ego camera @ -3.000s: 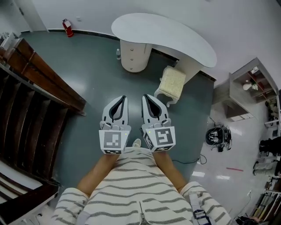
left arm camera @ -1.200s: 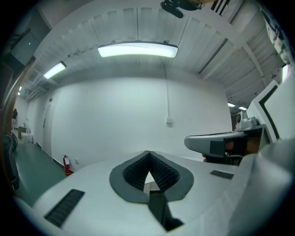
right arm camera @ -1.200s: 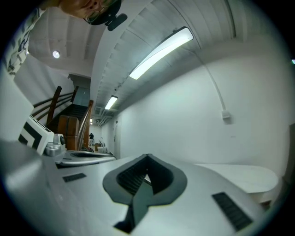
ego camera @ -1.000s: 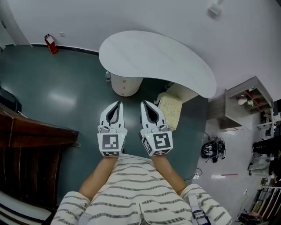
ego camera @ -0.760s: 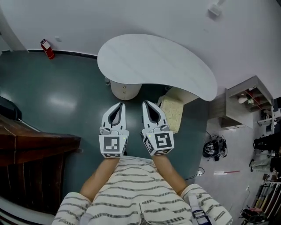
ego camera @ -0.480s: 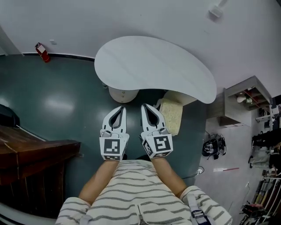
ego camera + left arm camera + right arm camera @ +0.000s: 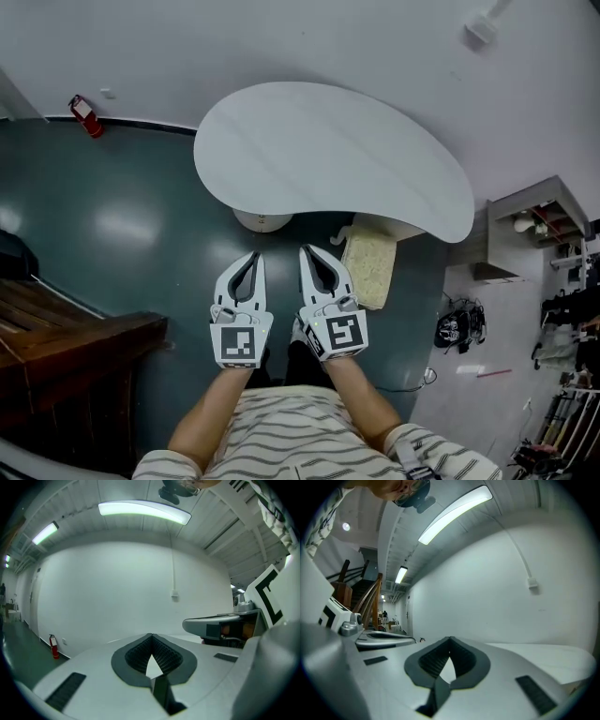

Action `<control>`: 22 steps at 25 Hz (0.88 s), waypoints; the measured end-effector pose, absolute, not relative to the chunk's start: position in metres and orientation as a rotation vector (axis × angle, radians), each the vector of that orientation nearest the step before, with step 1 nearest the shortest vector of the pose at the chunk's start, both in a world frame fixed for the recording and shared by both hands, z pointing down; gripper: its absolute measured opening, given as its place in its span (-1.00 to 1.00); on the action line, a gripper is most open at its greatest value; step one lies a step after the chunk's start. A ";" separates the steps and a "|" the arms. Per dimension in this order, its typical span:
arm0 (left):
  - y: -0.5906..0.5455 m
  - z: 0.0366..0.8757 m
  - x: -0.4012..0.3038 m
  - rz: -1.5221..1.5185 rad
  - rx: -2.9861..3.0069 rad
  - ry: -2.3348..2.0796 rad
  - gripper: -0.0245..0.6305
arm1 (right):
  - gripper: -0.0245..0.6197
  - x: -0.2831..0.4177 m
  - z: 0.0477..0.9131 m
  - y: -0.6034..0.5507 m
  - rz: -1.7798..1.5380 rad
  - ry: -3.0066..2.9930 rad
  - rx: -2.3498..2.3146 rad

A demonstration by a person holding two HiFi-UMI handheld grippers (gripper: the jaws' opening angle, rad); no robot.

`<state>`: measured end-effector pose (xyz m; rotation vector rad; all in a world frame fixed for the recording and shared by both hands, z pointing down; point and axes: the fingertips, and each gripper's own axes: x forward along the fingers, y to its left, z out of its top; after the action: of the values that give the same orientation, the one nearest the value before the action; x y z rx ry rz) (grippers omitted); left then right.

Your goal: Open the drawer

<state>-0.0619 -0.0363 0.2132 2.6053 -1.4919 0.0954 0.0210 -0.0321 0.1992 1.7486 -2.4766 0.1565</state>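
Two grippers: left gripper [image 7: 252, 255] and right gripper [image 7: 306, 250] both clenched, empty — side by side.
Drawer: unseen; we guess it sits in the rounded pedestal [image 7: 261, 220] under the tabletop [image 7: 328, 155].
Risk: clenched jaws could bump the front, missing any handle.
Surfaces: tabletop smooth, white, kidney-shaped; pads [image 7: 165, 654] ribbed.

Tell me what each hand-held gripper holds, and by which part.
Nothing. The left hand-held gripper and the right hand-held gripper both have their jaws shut together, empty.
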 end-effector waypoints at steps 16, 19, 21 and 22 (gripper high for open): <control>-0.087 0.355 -0.039 0.121 2.464 -1.593 -0.91 | -0.88 0.043 0.327 -0.081 0.234 -2.502 1.713; -0.090 0.381 -0.033 0.126 2.460 -1.581 -0.91 | -0.88 0.047 0.352 -0.085 0.241 -2.497 1.729; -0.093 0.399 -0.031 0.137 2.453 -1.571 -0.91 | -0.88 0.047 0.372 -0.089 0.254 -2.482 1.737; -0.096 0.408 -0.031 0.142 2.451 -1.572 -0.91 | -0.88 0.046 0.381 -0.091 0.257 -2.482 1.734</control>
<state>-0.0307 -0.0957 0.4078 2.4505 -1.5716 0.1424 0.0460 -0.0907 0.3813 1.7335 -2.4821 0.2574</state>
